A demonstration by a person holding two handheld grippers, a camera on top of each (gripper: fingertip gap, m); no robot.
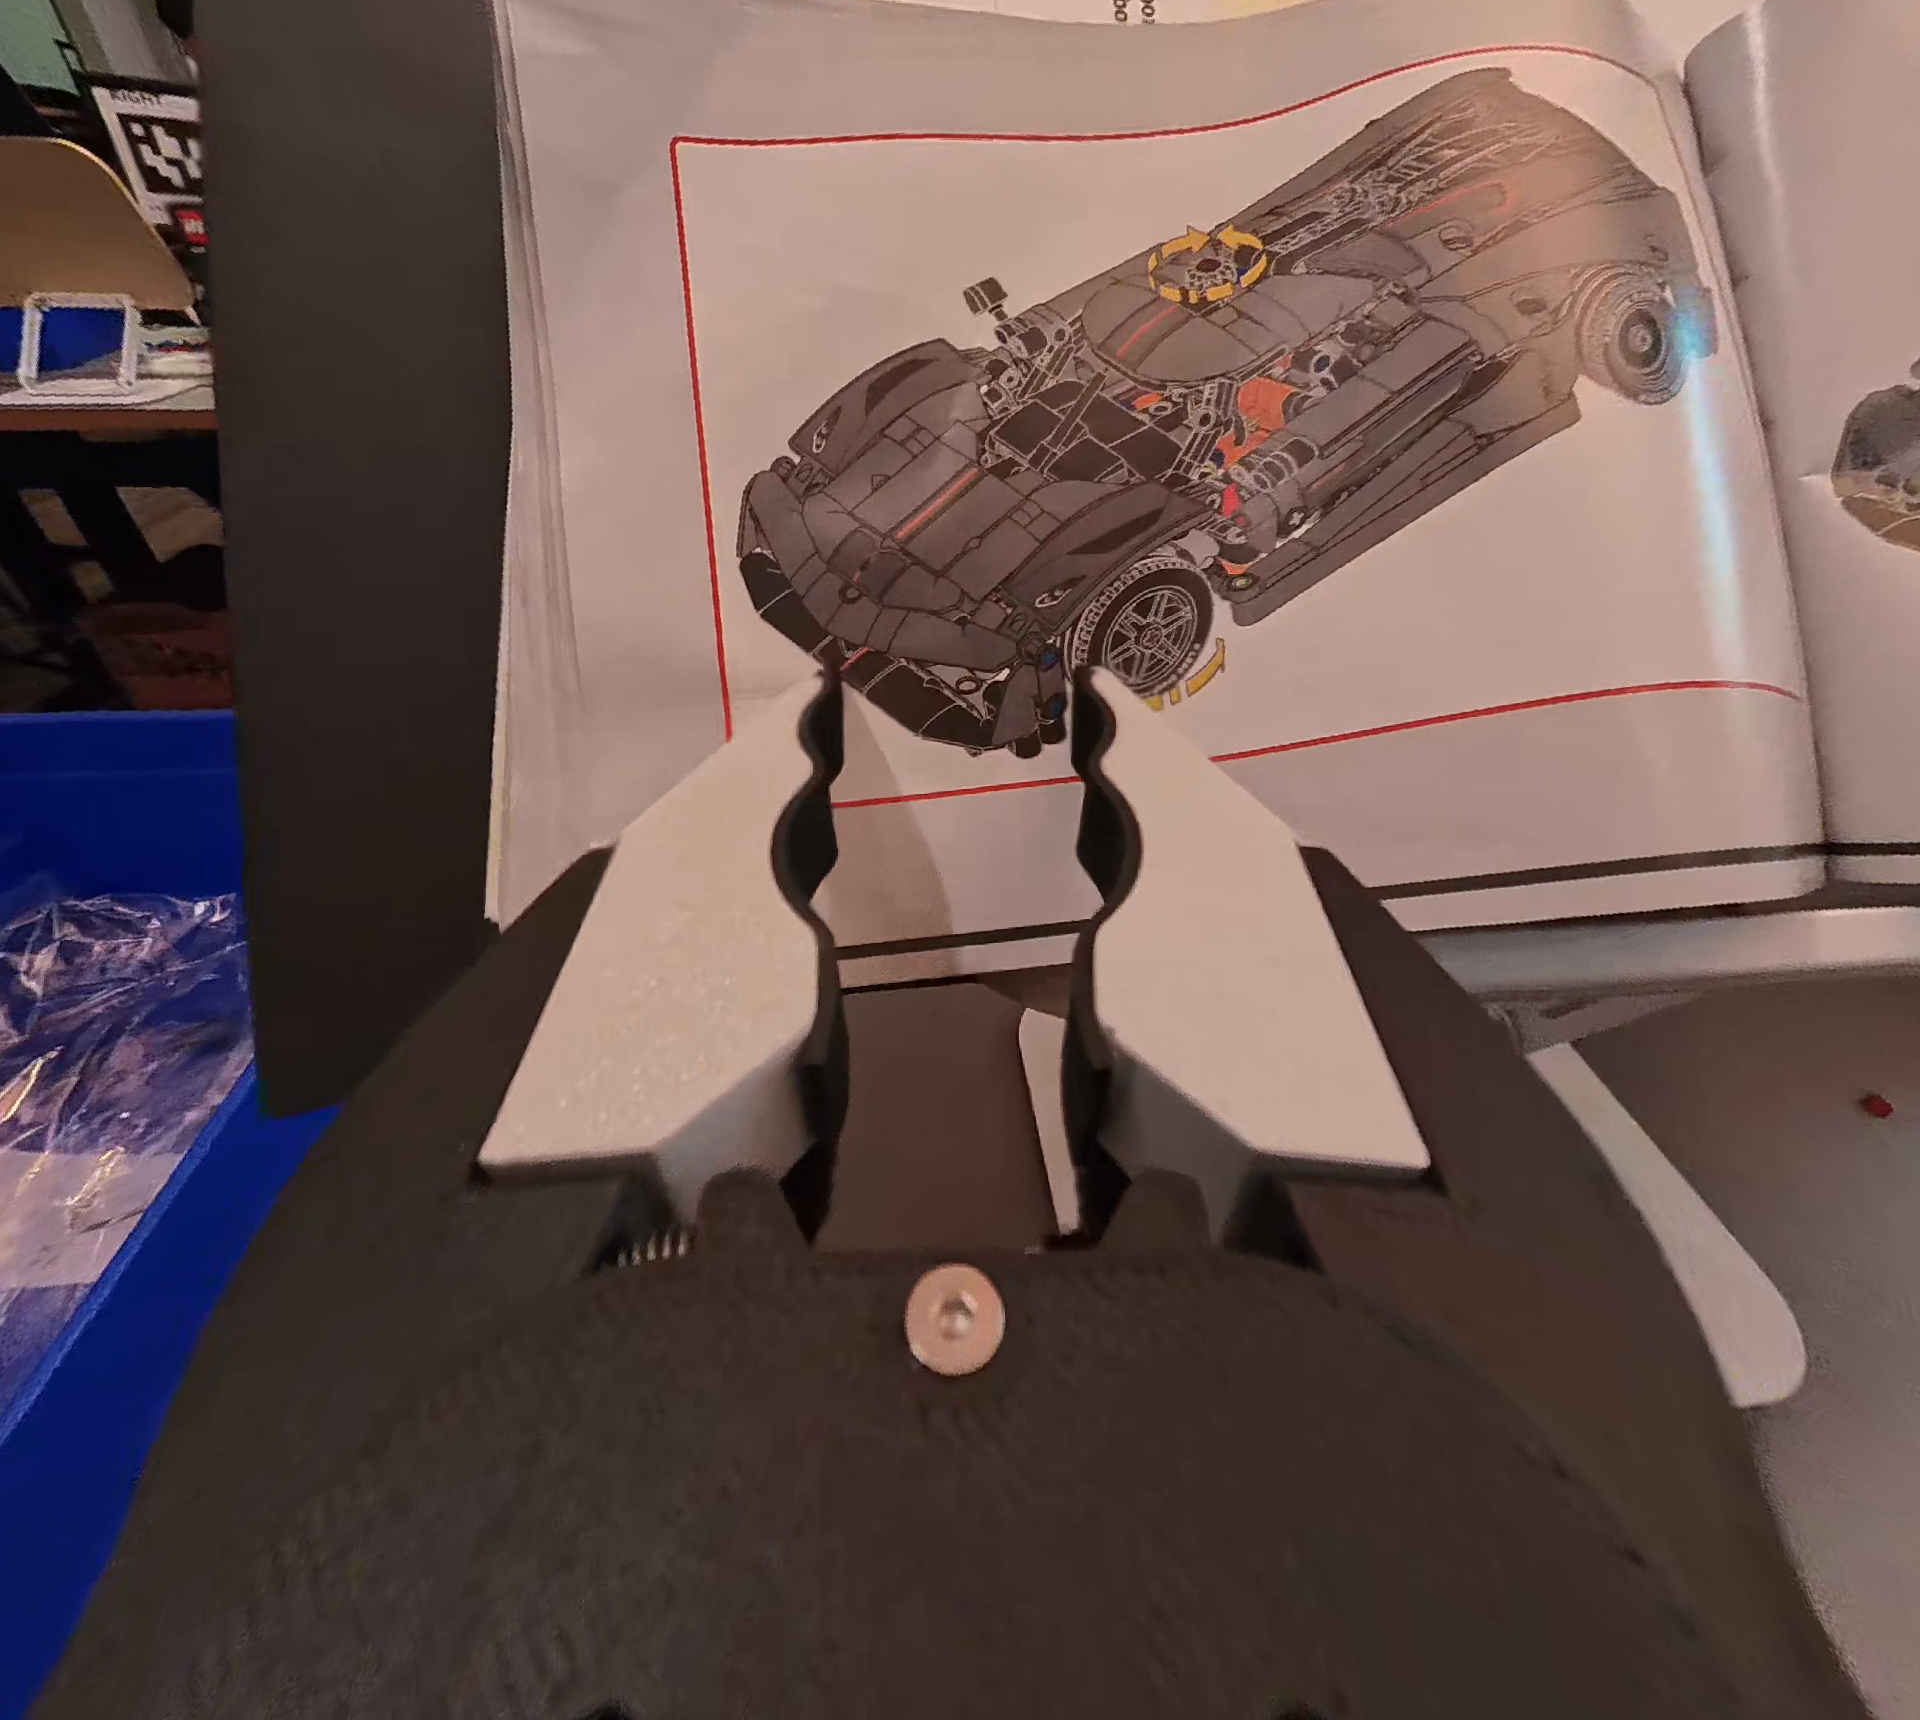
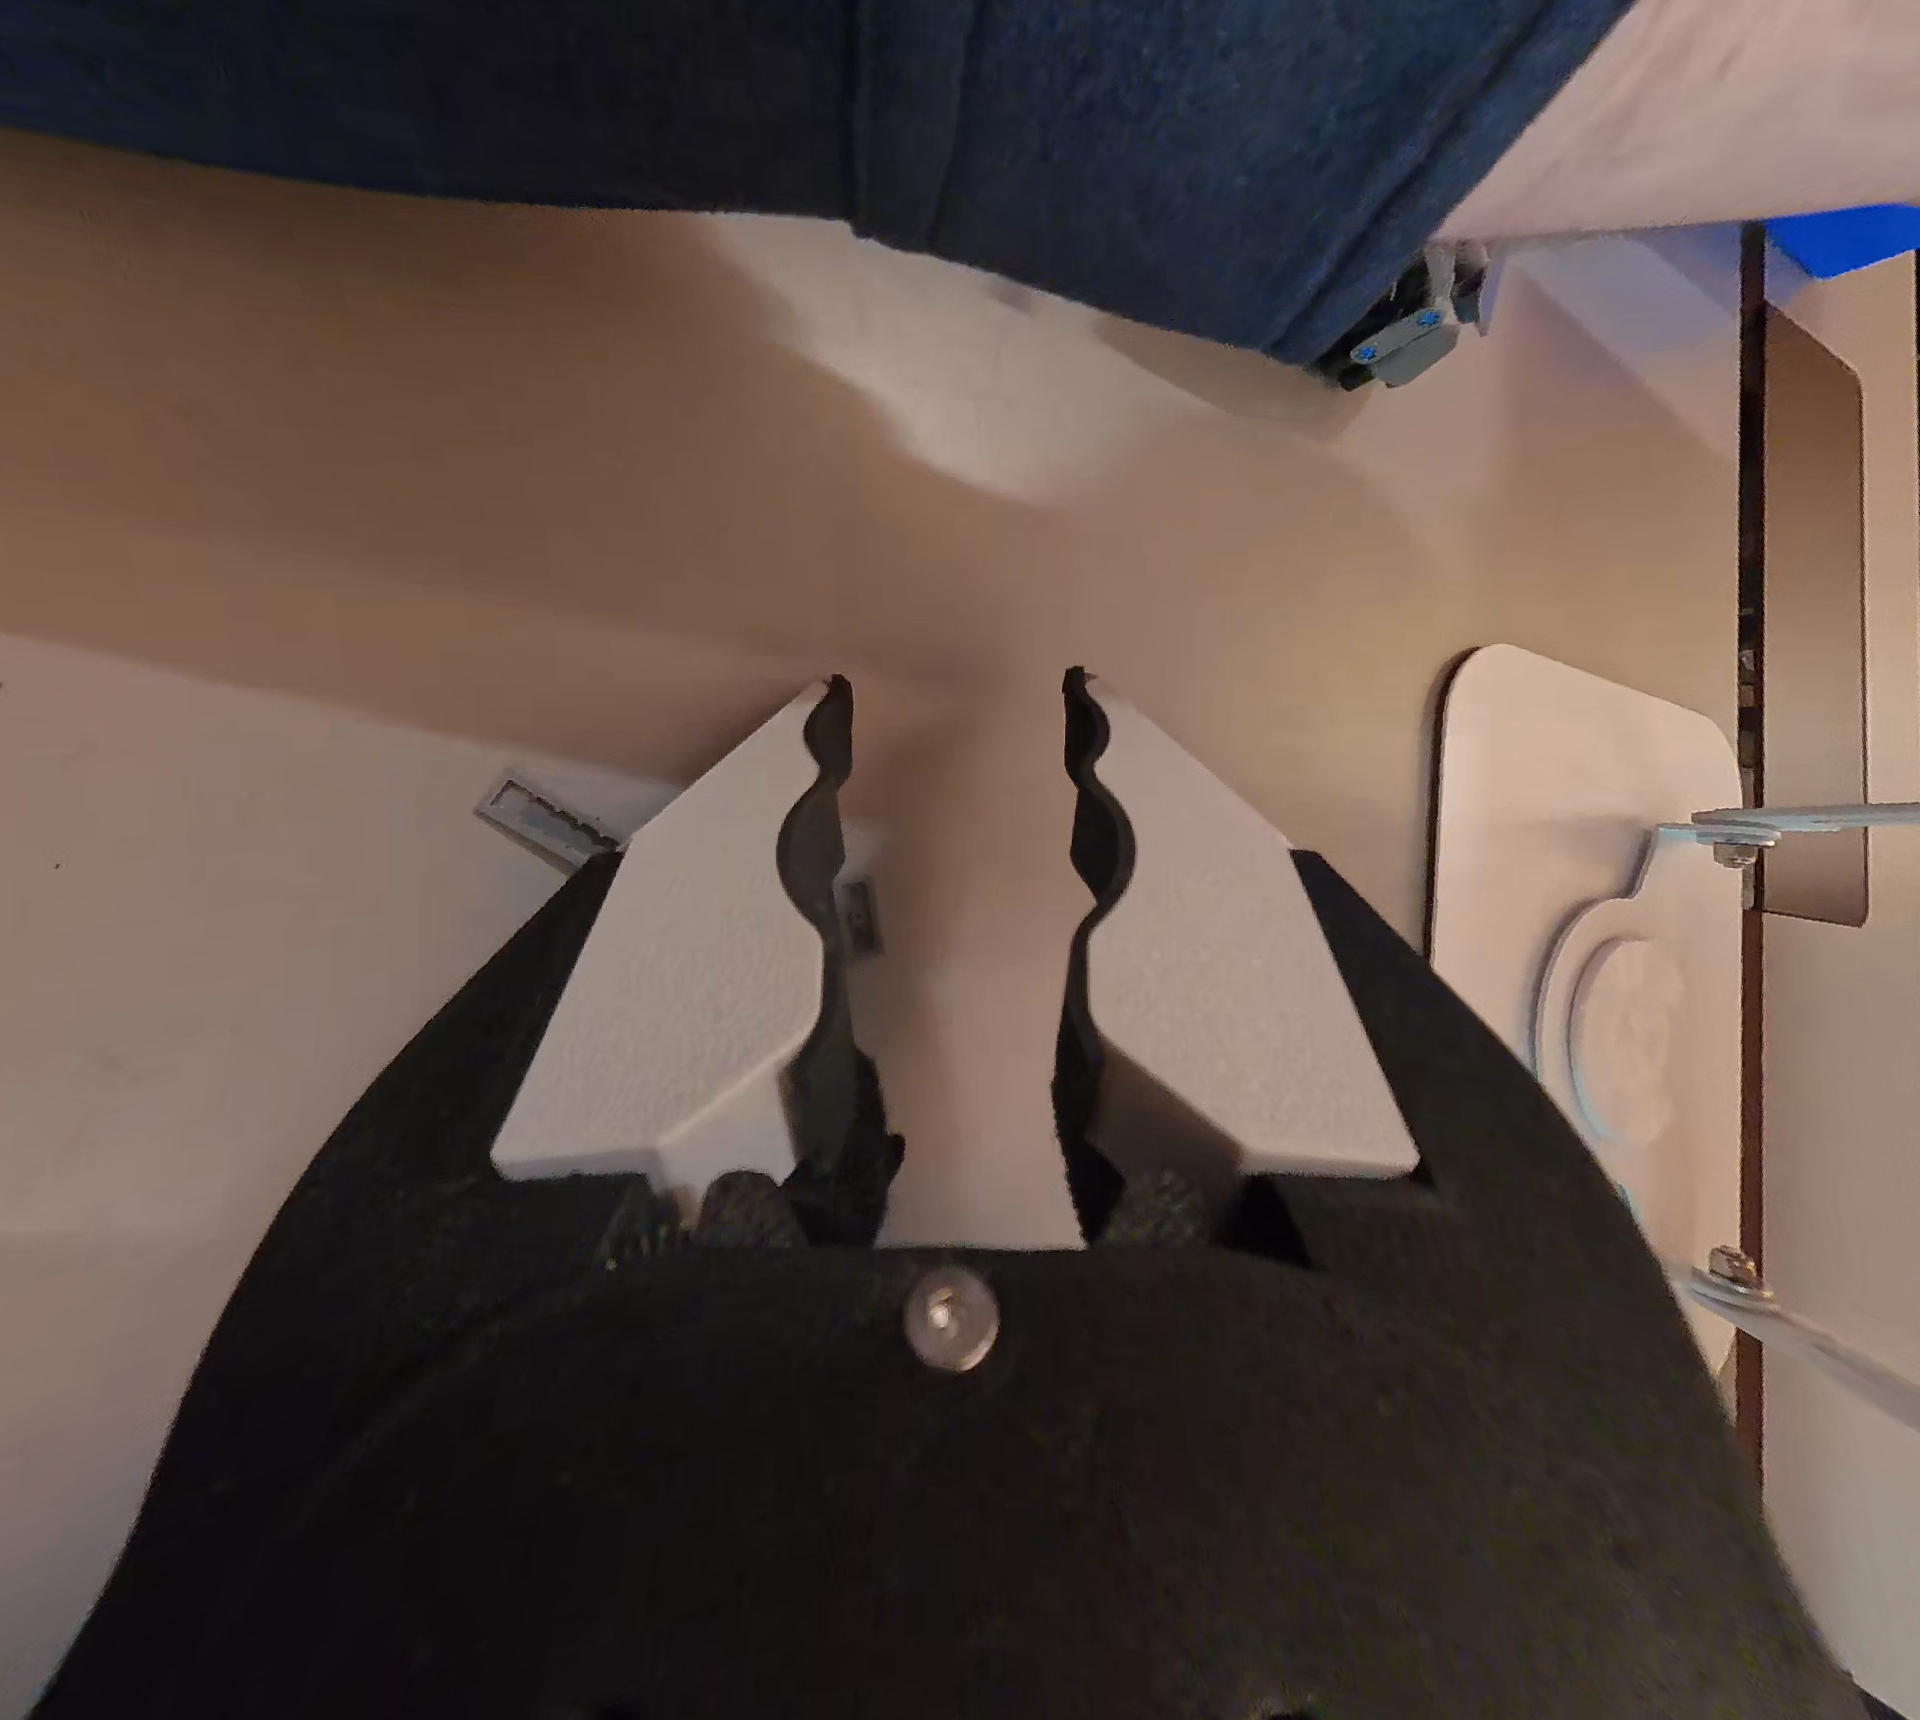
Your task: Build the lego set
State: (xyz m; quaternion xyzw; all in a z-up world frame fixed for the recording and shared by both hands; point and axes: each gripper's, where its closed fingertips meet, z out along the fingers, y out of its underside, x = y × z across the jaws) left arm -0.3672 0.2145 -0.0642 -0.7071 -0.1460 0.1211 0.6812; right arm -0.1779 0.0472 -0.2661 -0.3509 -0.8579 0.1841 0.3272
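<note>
Left gripper gapes empty before thick open instruction booklet showing finished car. Right gripper likewise spread, empty; small grey-and-black brick assembly only, so build looks barely begun.

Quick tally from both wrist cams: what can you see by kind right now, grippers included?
Grippers: 2, left and right, both open and empty
Instruction booklets: 1, open
Blue bins: 1
Grey lego pieces: 3
Total: 7

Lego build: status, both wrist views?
Left hand-held gripper open, empty, facing the open instruction book. Right hand-held gripper open, empty. Small grey lego piece far ahead beside blue cloth. Nothing blocking.
</note>
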